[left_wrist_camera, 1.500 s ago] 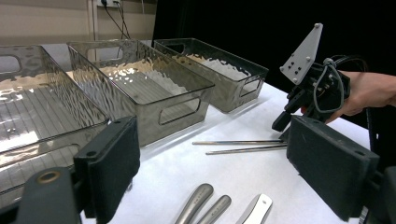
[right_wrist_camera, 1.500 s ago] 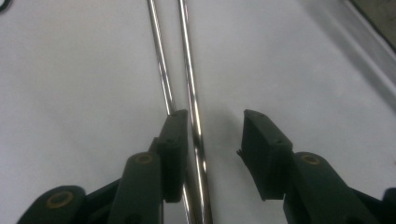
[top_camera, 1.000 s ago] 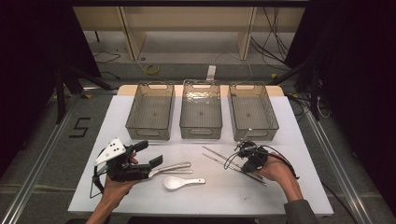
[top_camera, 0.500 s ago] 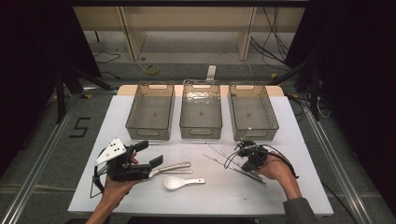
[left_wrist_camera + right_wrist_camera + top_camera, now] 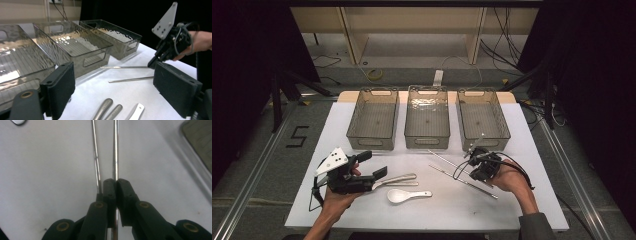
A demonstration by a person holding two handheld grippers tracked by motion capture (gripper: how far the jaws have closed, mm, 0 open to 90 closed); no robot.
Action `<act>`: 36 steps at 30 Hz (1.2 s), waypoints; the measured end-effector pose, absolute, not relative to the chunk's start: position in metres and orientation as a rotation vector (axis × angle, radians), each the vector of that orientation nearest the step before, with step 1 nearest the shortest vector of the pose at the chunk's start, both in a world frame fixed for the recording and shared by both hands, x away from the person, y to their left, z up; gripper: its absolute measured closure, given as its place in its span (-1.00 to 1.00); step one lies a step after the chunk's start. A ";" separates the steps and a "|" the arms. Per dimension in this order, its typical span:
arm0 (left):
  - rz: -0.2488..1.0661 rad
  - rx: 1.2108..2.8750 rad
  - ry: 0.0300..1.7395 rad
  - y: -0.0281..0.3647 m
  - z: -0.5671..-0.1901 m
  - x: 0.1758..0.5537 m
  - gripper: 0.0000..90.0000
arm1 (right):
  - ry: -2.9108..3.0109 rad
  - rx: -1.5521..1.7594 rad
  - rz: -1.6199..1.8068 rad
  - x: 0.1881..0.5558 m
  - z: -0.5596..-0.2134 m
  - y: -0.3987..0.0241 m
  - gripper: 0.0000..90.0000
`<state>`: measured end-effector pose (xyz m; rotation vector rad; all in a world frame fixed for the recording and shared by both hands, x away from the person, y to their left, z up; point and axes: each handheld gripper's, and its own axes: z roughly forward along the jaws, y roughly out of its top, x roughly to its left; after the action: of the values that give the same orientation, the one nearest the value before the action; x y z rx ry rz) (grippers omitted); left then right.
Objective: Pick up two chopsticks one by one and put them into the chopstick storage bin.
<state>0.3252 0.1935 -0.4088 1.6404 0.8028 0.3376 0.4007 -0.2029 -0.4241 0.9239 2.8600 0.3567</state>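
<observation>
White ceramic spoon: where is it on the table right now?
In the high view the white ceramic spoon lies near the table's front edge, just below the two metal utensil handles and right of the left gripper.

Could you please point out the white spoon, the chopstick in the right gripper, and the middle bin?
white spoon (image 5: 398, 196): high view, bowl.
gripped chopstick (image 5: 115, 150): right gripper view, shaft beyond the jaws.
middle bin (image 5: 427, 142): high view, near wall.
</observation>
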 end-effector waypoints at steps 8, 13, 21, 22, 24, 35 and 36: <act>0.236 1.757 0.753 0.181 -0.408 0.334 -0.62 | 2.862 0.794 0.421 0.384 -0.398 -0.188 0.91; 0.206 1.907 0.676 0.158 -0.407 0.345 -0.62 | 2.880 0.690 0.435 0.372 -0.389 -0.172 0.91; 0.156 2.115 0.510 0.116 -0.407 0.363 -0.59 | 2.920 0.558 0.436 0.357 -0.382 -0.153 0.91; 0.157 2.143 0.496 0.112 -0.407 0.365 -0.59 | 2.922 0.547 0.443 0.354 -0.381 -0.150 0.91; 0.155 2.174 0.469 0.106 -0.408 0.366 -0.59 | 2.932 0.524 0.433 0.354 -0.381 -0.149 0.91; 0.185 2.354 0.319 0.080 -0.416 0.358 -0.37 | 2.925 0.426 0.442 0.341 -0.372 -0.138 0.91; 0.200 2.367 0.309 0.078 -0.417 0.357 -0.33 | 2.921 0.438 0.449 0.340 -0.372 -0.137 0.91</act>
<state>0.3571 0.0781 -0.4172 2.3671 0.3092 0.2001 0.3400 -0.1367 -0.3719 0.4379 2.9215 0.4494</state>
